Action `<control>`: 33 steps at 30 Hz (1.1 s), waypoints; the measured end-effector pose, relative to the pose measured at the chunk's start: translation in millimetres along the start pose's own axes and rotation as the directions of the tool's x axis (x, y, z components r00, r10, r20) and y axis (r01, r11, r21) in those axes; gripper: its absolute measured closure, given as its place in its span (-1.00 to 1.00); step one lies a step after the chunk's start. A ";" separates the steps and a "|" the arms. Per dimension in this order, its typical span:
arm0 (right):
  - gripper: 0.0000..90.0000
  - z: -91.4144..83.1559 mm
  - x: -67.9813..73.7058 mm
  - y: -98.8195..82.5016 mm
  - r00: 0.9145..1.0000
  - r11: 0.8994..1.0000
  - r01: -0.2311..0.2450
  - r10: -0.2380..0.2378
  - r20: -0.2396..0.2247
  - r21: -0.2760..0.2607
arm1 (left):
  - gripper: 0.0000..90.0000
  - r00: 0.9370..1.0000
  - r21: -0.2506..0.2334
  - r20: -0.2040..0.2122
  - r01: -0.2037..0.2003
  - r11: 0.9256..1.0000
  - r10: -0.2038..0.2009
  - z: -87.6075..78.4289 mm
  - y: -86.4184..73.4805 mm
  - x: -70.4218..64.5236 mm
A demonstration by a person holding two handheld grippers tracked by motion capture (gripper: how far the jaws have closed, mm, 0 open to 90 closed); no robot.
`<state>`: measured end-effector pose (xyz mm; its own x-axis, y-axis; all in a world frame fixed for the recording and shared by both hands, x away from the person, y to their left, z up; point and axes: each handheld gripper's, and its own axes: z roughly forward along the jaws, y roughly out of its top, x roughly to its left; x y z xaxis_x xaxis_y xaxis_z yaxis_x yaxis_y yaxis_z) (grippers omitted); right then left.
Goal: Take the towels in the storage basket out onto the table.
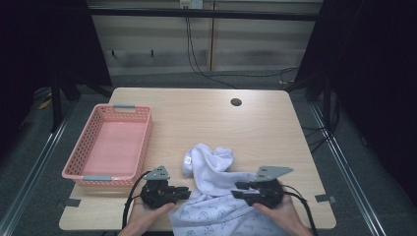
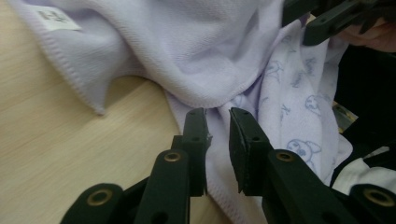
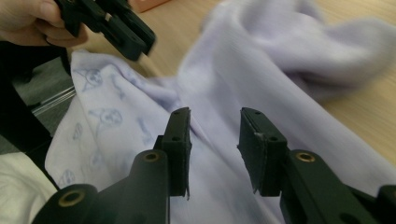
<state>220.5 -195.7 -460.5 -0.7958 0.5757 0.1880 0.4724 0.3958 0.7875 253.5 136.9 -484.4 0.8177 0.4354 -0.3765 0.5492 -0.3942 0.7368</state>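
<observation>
Lavender garment (image 1: 211, 172) bunched on table (image 1: 196, 113), just ahead of both jaw pairs; left gripper (image 2: 218, 116) narrowly parted, right gripper (image 3: 215, 116) wider, neither gripping cloth.

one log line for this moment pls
scene: pale lilac garment crumpled at near table edge | left tool: open, over garment edge | right tool: open, above garment | pink basket: empty, at left

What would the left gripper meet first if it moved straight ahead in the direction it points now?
Most likely the lilac cloth: its bunched fold lies directly ahead of the left gripper, whose jaws stand slightly apart.
</observation>
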 end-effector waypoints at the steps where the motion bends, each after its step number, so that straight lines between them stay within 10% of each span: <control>1: 0.42 0.0 0.0 0.0 1.000 1.000 0.000 0.000 0.000 0.000 | 0.76 1.000 0.000 0.000 0.000 1.000 0.000 0.0 0.0 0.0; 6: 0.23 66.4 5.1 26.7 0.995 0.993 0.076 -0.070 -0.066 0.094 | 0.72 0.999 0.069 -0.007 -0.045 0.997 0.045 13.3 -5.3 -7.5; 11: 0.13 90.2 0.1 26.9 0.992 0.975 0.122 -0.122 -0.014 0.186 | 0.75 0.997 0.125 -0.037 -0.068 0.990 0.073 20.4 -12.4 -11.7; 12: 0.69 88.5 -0.2 27.6 0.989 0.975 0.143 -0.148 0.016 0.168 | 0.83 0.995 0.125 -0.049 -0.076 0.989 0.083 20.9 -12.0 -12.9; 16: 0.82 65.5 -6.6 36.8 0.997 0.996 0.074 -0.075 0.009 0.049 | 0.92 0.992 0.135 -0.072 -0.095 0.986 0.105 21.3 -11.6 -14.9; 21: 0.91 24.0 -28.0 42.4 0.999 0.997 -0.025 0.028 0.027 -0.079 | 0.94 0.996 0.135 -0.076 -0.046 0.990 0.057 18.1 -13.2 -13.1; 22: 0.93 -0.2 -42.3 40.2 0.991 0.991 -0.049 0.064 0.119 -0.128 | 0.95 0.994 0.144 -0.081 -0.063 0.988 0.076 15.7 -14.0 -13.7; 24: 0.94 -11.4 -51.1 37.5 0.987 0.986 -0.072 0.092 0.134 -0.148 | 0.95 0.993 0.149 -0.090 -0.067 0.987 0.081 13.9 -15.0 -14.8; 26: 0.94 -44.2 -72.2 26.3 0.959 0.973 -0.117 0.162 0.231 -0.199 | 0.95 0.993 0.154 -0.090 -0.064 0.986 0.079 11.4 -16.3 -15.5; 27: 0.94 -44.2 -72.2 26.3 0.959 0.973 -0.117 0.162 0.231 -0.199 | 0.95 0.991 0.161 -0.099 -0.071 0.984 0.087 9.2 -17.2 -16.0; 28: 0.94 -62.4 -87.4 14.8 0.928 0.965 -0.151 0.214 0.307 -0.215 | 0.95 0.990 0.166 -0.104 -0.074 0.983 0.092 3.8 -21.1 -17.7; 29: 0.94 -62.4 -87.4 14.8 0.928 0.965 -0.151 0.214 0.307 -0.215 | 0.94 0.990 0.166 -0.104 -0.074 0.983 0.092 3.8 -21.1 -17.7; 31: 0.92 -78.8 -110.5 -8.8 0.891 0.953 -0.218 0.282 0.355 -0.208 | 0.94 0.991 0.164 -0.105 -0.062 0.985 0.080 -2.6 -26.5 -18.7; 33: 0.89 -80.2 -115.8 -17.0 0.878 0.951 -0.241 0.298 0.375 -0.192 | 0.94 0.990 0.179 -0.112 -0.069 0.981 0.090 -8.9 -31.1 -23.3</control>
<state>274.2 -326.4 -448.6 -0.4160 0.8914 0.1798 0.5687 0.1007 0.8164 215.9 146.2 -493.6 0.8395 0.4857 -0.2436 0.5133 -0.5619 0.6487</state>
